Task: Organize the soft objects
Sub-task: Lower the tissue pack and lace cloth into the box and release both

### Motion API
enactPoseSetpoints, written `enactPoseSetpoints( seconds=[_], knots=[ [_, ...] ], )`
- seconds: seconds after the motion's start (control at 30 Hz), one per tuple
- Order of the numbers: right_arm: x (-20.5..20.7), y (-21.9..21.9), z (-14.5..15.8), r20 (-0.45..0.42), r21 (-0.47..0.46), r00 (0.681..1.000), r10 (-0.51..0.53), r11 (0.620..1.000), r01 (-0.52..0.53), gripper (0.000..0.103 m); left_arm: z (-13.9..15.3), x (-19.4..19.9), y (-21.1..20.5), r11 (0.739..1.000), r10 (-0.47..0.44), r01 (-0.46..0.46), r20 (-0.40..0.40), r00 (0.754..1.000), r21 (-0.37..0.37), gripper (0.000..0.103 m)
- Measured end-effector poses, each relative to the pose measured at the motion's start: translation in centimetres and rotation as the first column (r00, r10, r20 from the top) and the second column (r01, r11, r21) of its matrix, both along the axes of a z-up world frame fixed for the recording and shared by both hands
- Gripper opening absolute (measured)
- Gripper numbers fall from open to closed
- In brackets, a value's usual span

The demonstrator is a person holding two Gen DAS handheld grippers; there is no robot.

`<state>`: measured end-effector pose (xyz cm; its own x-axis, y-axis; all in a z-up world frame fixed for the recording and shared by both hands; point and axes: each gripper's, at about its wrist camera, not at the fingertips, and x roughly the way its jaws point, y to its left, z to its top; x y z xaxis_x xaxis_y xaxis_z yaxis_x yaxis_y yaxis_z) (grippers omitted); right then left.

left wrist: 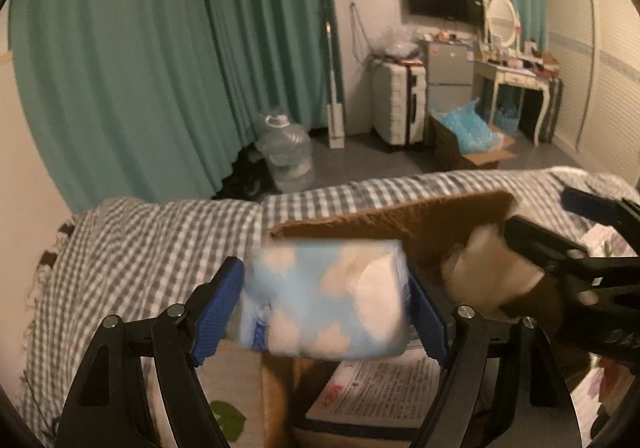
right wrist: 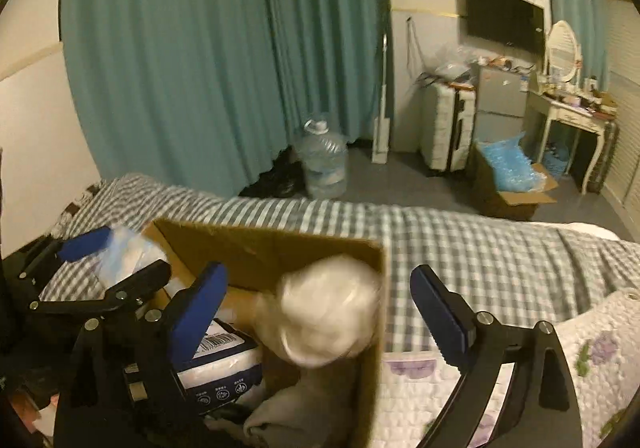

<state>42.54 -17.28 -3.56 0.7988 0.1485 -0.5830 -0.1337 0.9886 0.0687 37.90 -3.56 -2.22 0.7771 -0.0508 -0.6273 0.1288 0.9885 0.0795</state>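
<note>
Left hand-held gripper (left wrist: 326, 308) clamps blue cloud-print tissue pack (left wrist: 324, 298) between its pads, above the cardboard box (right wrist: 280, 252) on the bed (right wrist: 480, 248). Right hand-held gripper (right wrist: 316, 304) spread wide, gripping nothing; blurry white plush (right wrist: 328, 312) between its fingers, over box.

The left gripper (left wrist: 326, 304) is clamped on a blue-and-white packet (left wrist: 324, 298), its blue pads (left wrist: 218, 308) pressing both sides. The right gripper (right wrist: 318, 312) stands wide apart — nothing touches its pads (right wrist: 438, 314) (a fluffy white toy (right wrist: 330, 314) blurs between them, ungripped). The two grippers sit close together.
</note>
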Motion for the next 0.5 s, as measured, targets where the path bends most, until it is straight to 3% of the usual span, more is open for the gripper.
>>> enactPoseSetpoints(
  seconds=[0.1,0.27,0.37,0.5],
  knots=[
    [-1.6,-0.5,2.5,0.022,-0.015,1.0,-0.006,1.0,0.007,0.093,1.9,-1.0,0.1,1.0,0.009,-0.009,0.008,1.0,-0.012,0.079],
    [-6.5,-1.3,8.7,0.096,-0.03,0.995,-0.014,0.999,0.017,0.093,8.5,-5.8,-0.5,1.0,0.005,-0.007,0.127,0.992,0.017,0.079],
    [-10.2,-1.7,12.8,0.152,-0.032,0.988,-0.023,0.999,0.029,0.094,12.6,-9.7,-0.8,1.0,0.001,-0.008,0.226,0.974,0.03,0.083],
    [-15.7,-1.9,17.9,0.238,-0.041,0.971,-0.029,0.998,0.04,0.097,18.6,-16.5,-0.6,1.0,-0.007,0.0,0.382,0.924,0.019,0.089]
  ],
)
